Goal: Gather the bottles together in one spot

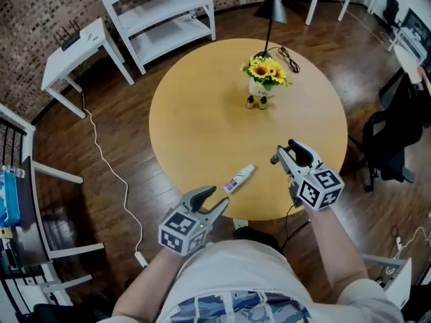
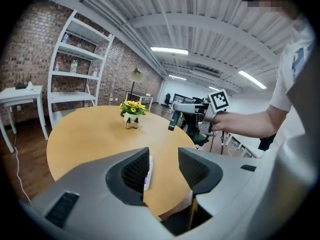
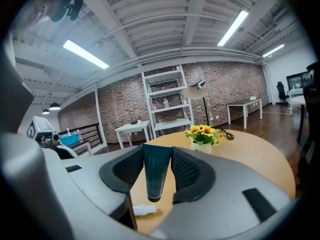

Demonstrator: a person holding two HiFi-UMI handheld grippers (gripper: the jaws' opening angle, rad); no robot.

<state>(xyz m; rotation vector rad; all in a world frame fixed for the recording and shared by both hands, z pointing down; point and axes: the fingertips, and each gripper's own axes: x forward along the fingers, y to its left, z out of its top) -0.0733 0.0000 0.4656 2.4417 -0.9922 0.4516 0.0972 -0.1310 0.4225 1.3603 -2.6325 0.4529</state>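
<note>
Bottles apart: one lay on the table, one was carried.

In the head view the white bottle (image 1: 239, 178) lay on its side near the round table's (image 1: 202, 113) front edge. The left gripper (image 1: 221, 195) was just short of it and the right gripper (image 1: 284, 152) hung over the near right rim, its load hard to make out there. A flower pot (image 1: 264, 79) with two small bottle-like things (image 1: 256, 102) at its foot stood well apart. The left gripper view showed that gripper's jaws spread and empty. The white bottle was framed between them on the table beyond, probably lined up for a grasp. Only the right gripper view showed the jaws clamped on a dark tube (image 3: 156, 176) hanging cap-down, likely being brought to join the others.
</note>
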